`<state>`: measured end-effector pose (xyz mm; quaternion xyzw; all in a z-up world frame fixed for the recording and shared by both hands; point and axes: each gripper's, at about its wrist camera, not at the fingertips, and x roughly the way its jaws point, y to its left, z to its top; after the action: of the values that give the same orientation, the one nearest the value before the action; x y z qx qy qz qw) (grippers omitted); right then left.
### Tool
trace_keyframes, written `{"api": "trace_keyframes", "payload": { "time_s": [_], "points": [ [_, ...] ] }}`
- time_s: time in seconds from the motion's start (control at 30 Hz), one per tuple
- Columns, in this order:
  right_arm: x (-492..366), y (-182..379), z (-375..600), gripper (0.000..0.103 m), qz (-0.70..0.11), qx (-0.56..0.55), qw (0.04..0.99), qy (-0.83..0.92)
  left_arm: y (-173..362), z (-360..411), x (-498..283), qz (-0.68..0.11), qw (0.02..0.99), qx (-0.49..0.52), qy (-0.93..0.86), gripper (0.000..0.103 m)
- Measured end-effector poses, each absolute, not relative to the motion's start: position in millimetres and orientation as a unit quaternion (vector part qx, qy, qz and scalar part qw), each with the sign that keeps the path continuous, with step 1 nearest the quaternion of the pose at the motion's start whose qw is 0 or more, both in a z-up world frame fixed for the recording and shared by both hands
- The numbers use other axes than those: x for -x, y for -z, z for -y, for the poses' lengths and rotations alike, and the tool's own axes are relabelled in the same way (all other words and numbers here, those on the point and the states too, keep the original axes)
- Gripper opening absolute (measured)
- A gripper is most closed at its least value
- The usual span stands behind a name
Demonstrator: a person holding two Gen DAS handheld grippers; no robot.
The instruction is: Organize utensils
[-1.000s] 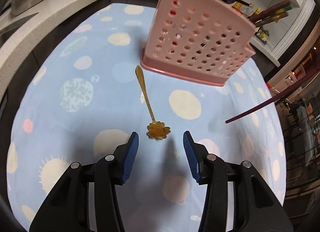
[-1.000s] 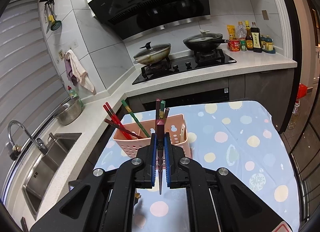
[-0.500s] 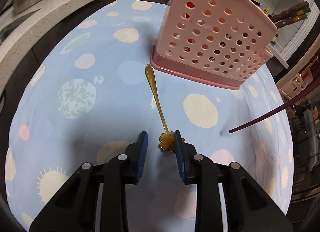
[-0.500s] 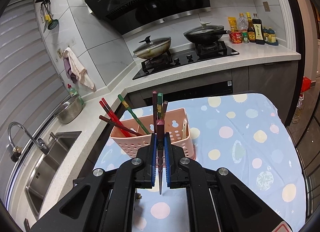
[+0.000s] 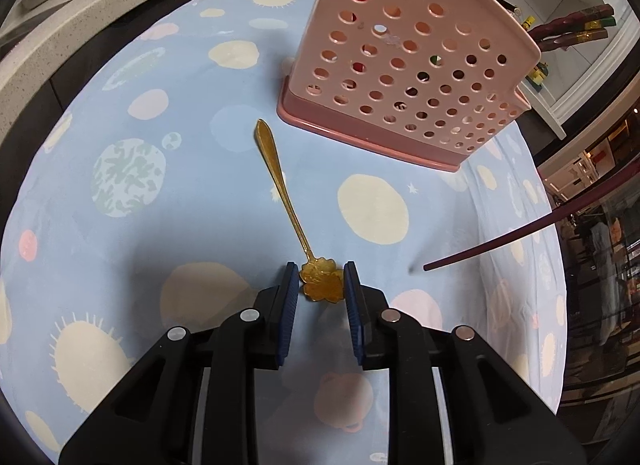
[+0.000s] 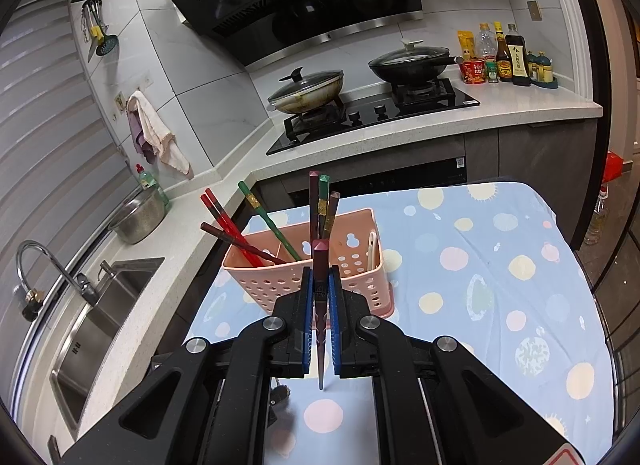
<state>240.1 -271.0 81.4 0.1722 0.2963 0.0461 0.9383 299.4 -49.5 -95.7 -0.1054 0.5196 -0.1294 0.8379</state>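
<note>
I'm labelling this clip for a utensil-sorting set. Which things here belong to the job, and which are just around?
Job: gold spoon, left gripper closing on its bowl; maroon chopstick in right gripper; pink holder with chopsticks.

Around: pans, sauce bottles, colander, sink, cloth.

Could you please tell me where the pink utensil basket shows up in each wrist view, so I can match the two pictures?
Left wrist view: the pink utensil basket stands upper right of centre, past the gold spoon.
Right wrist view: the basket is at centre, just behind the right gripper and the chopstick it clamps.
Shared landmark: the blue spotted tablecloth under the basket.
</note>
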Motion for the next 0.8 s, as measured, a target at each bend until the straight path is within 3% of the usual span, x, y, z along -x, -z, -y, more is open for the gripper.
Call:
{"api": "trace_keyframes", "payload": {
  "time_s": [0.23, 0.27, 0.3, 0.33, 0.8],
  "points": [
    [-235, -77, 271, 0.007, -0.298, -0.177, 0.937, -0.046, 96, 60, -296, -0.519, 0.838, 0.096, 0.137, 0.022],
    [-234, -77, 271, 0.007, -0.298, -0.176, 0.937, -0.046, 96, 62, -295, -0.521, 0.836, 0.094, 0.146, 0.020],
    [-234, -76, 271, 0.007, -0.299, -0.176, 0.937, -0.046, 97, 64, -294, -0.525, 0.832, 0.093, 0.154, 0.009],
    [-234, -77, 272, 0.007, -0.299, -0.177, 0.936, -0.046, 99, 65, -291, -0.531, 0.826, 0.096, 0.165, 0.008],
    [-216, -73, 280, 0.007, -0.308, -0.183, 0.933, -0.033, 93, 66, -233, -0.545, 0.809, 0.064, 0.210, 0.007]
  ]
}}
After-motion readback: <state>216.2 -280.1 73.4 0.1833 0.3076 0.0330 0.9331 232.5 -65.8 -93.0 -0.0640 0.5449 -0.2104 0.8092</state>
